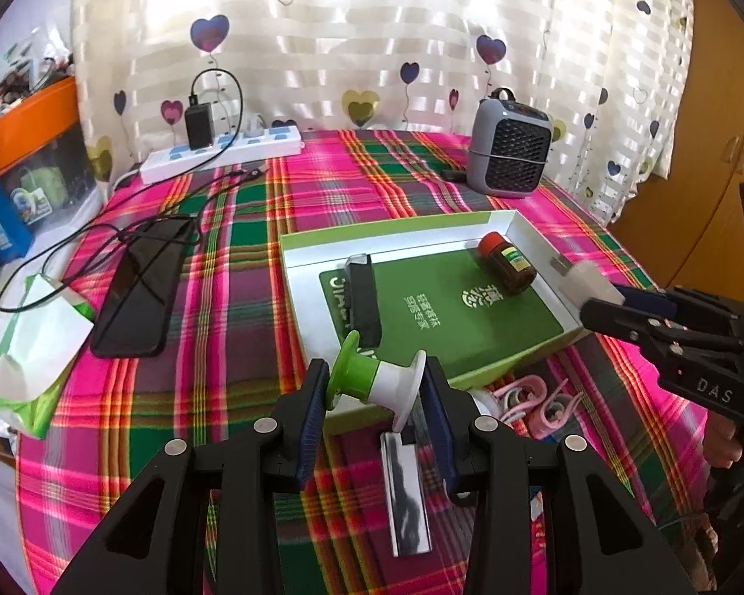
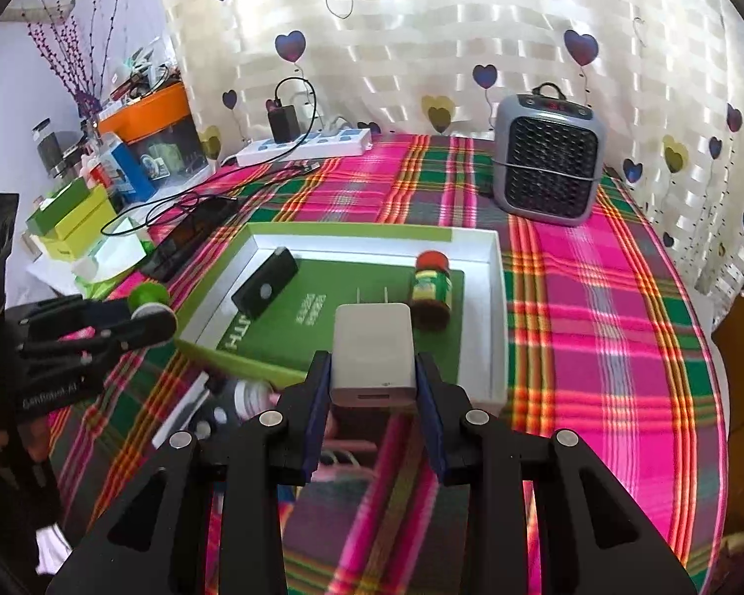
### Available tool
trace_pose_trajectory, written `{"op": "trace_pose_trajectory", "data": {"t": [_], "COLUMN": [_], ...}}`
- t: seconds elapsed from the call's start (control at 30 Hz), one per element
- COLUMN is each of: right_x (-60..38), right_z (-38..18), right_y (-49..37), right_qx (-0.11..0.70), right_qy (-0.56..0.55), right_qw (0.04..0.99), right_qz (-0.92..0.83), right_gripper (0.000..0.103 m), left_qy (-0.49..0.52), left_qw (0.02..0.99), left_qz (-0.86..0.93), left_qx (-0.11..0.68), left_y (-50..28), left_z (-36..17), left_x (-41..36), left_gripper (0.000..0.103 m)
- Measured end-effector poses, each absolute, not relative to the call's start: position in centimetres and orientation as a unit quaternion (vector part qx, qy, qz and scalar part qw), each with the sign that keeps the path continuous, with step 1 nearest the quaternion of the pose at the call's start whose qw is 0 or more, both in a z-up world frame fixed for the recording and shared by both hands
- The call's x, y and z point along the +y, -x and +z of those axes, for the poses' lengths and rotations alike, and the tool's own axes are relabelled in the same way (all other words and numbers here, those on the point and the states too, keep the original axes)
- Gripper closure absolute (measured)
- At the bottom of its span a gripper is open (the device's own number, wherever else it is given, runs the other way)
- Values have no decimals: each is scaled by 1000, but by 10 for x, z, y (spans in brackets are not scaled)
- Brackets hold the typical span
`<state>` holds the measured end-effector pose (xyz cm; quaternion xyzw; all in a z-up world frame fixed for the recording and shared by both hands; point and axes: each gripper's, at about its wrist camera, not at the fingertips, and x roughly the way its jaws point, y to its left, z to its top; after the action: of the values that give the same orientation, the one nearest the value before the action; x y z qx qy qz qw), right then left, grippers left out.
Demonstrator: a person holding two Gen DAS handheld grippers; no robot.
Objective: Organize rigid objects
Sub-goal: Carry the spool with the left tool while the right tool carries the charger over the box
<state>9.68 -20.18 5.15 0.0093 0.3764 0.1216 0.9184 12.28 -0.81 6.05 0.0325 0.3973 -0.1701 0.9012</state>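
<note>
Left gripper (image 1: 376,386): I hold one green-and-white spool (image 1: 372,383) crosswise between its pads.
Right gripper (image 2: 373,377): I grip one white charger (image 2: 373,354), prongs pointing away.
Tray (image 2: 496,297): one, just beyond both tools, the charger over its near edge.
In tray: one brown bottle (image 2: 431,290) far right, one black block (image 2: 265,290) left.
Near side: one silver bar (image 1: 405,491) under the left gripper.
Far right: one heater (image 2: 548,158).
</note>
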Motion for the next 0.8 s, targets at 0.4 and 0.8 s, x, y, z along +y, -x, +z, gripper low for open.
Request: {"op": "trace_pose_trajectory", "data": {"t": [0.4, 0.8], "right_x": [-180, -166], "right_z": [40, 27], "right_y": [-154, -194], "right_qx": [402, 425], "right_qy": [-3, 6], "right_qw": [909, 898], "right_qz": [114, 114], "right_gripper": [68, 68], "left_qy": [-36, -38], "left_qw": [892, 883], "left_qz": [-181, -175], "left_qx": [414, 435], "left_y": [-143, -156], "left_z": [46, 28], "left_x": [-26, -33], "left_gripper": [67, 72]}}
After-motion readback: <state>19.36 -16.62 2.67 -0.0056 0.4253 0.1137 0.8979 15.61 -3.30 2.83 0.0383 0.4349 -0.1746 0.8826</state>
